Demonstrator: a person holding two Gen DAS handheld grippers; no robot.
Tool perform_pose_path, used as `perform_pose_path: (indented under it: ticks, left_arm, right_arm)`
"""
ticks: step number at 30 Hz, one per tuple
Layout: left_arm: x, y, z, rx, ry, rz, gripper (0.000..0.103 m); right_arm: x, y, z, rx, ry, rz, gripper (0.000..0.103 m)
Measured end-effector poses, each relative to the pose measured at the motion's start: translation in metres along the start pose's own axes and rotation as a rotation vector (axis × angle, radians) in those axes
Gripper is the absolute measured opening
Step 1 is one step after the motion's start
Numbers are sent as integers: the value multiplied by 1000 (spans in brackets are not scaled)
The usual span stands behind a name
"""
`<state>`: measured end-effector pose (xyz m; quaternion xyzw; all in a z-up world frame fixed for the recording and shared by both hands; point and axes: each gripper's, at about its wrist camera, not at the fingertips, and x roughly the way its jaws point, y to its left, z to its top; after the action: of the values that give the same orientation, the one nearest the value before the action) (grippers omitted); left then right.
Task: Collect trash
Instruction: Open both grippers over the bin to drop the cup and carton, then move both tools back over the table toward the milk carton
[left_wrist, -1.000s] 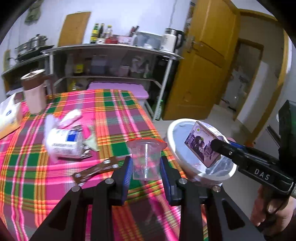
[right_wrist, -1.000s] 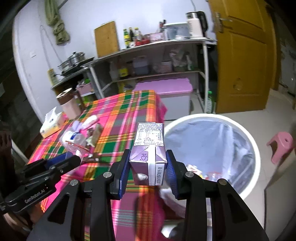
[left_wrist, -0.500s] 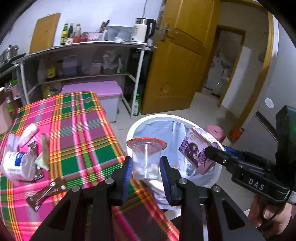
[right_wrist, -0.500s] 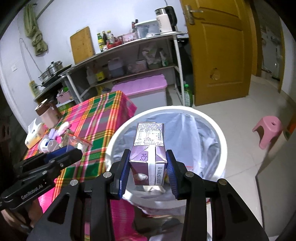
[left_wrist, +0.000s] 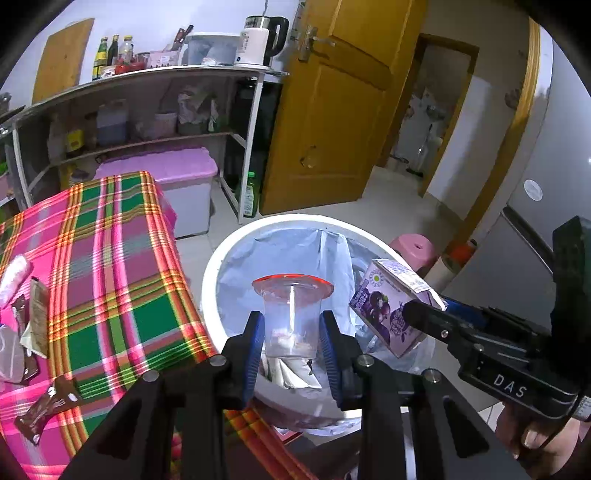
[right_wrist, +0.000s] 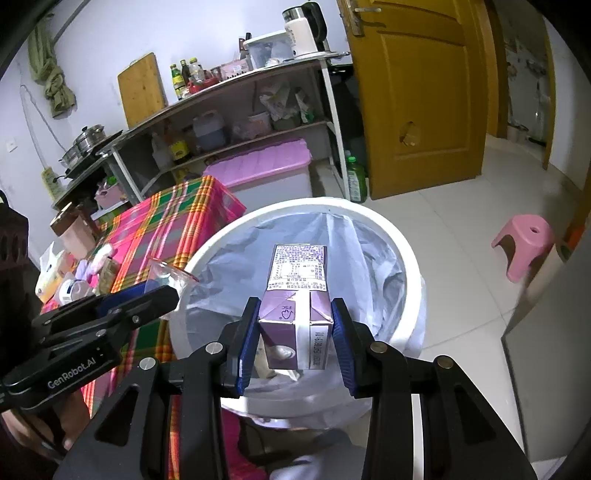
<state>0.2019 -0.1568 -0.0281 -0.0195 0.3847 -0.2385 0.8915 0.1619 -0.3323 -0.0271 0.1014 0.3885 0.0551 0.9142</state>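
Note:
My left gripper (left_wrist: 291, 341) is shut on a clear plastic cup (left_wrist: 291, 317) with a red rim, held upright above the white trash bin (left_wrist: 221, 258) with its pale liner. My right gripper (right_wrist: 295, 338) is shut on a purple drink carton (right_wrist: 295, 295), also hanging over the bin (right_wrist: 406, 251). In the left wrist view the carton (left_wrist: 388, 314) and the right gripper sit just right of the cup. In the right wrist view the cup (right_wrist: 166, 275) and left gripper show at the left, at the bin's rim. Some trash lies at the bin's bottom.
A table with a pink and green plaid cloth (left_wrist: 110, 277) stands left of the bin, carrying wrappers (left_wrist: 44, 406), a bottle and a tissue pack (right_wrist: 48, 280). A pink stool (right_wrist: 524, 243) stands on the tiled floor right of the bin. Shelves, a pink-lidded box (left_wrist: 159, 170) and a yellow door stand behind.
Both grippers have carried their loads rightward off the table and slightly down; cup and carton now hang over the bin's opening. Neither grip has changed.

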Motion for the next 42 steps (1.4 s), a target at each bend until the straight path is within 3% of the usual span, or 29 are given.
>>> perform_pose_path:
  ticks: [9, 20, 36, 42]
  left_arm:
    - [13, -6, 7, 1, 9, -43, 32]
    - [-3, -1, 3, -21, -12, -33, 32]
    - [-61, 24, -29, -58, -82, 97, 32]
    - [-81, 40, -45, -85, -92, 160, 32]
  right_arm:
    - [6, -7, -1, 5, 23, -10, 39]
    - [-3, -2, 0, -7, 3, -10, 39]
    - [-24, 44, -14, -86, -28, 122, 39]
    - [-27, 68, -22, -131, -30, 169, 45]
